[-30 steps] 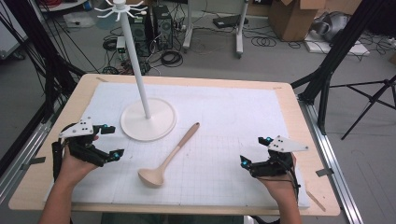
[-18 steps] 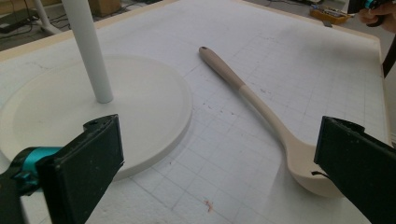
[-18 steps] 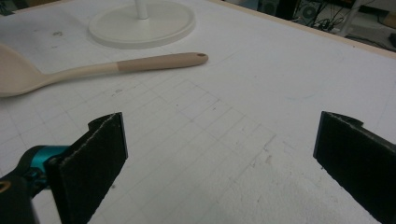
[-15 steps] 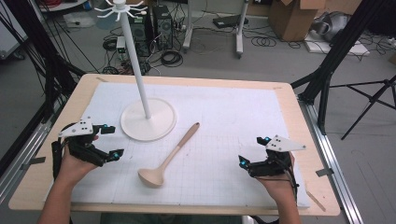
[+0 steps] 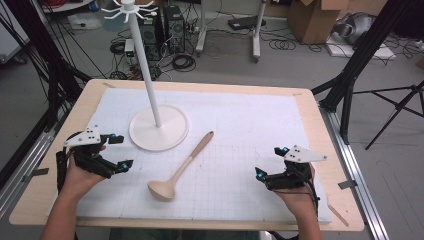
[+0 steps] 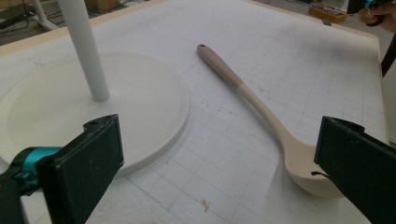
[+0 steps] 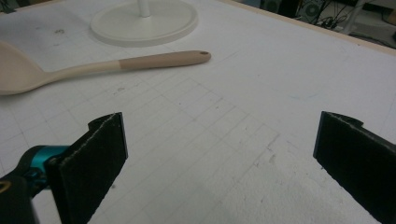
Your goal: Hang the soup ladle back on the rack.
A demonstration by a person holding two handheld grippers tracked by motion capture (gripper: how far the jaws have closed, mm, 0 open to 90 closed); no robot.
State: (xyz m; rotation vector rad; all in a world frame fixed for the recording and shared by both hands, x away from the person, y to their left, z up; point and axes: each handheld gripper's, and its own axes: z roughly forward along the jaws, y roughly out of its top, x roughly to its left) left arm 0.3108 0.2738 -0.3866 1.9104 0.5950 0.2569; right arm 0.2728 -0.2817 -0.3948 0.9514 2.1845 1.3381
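A beige spoon (image 5: 182, 167) lies slanted on the white grid mat (image 5: 240, 125), bowl toward me and handle toward the far side. Just left of its handle stands a white hook stand, with a round base (image 5: 159, 131) and a tall pole (image 5: 146, 75). My left gripper (image 5: 121, 151) rests open near the mat's left edge, facing the base (image 6: 140, 107) and the spoon (image 6: 252, 100). My right gripper (image 5: 270, 161) is open at the front right, well clear of the spoon (image 7: 116, 65). Nothing is between the jaws of either gripper.
The mat covers a wooden table (image 5: 320, 130) with metal rails along its sides. The stand's hooks (image 5: 127, 7) spread out at the top of the pole. Behind the table, cables, tripod legs and a cardboard box (image 5: 315, 20) sit on the floor.
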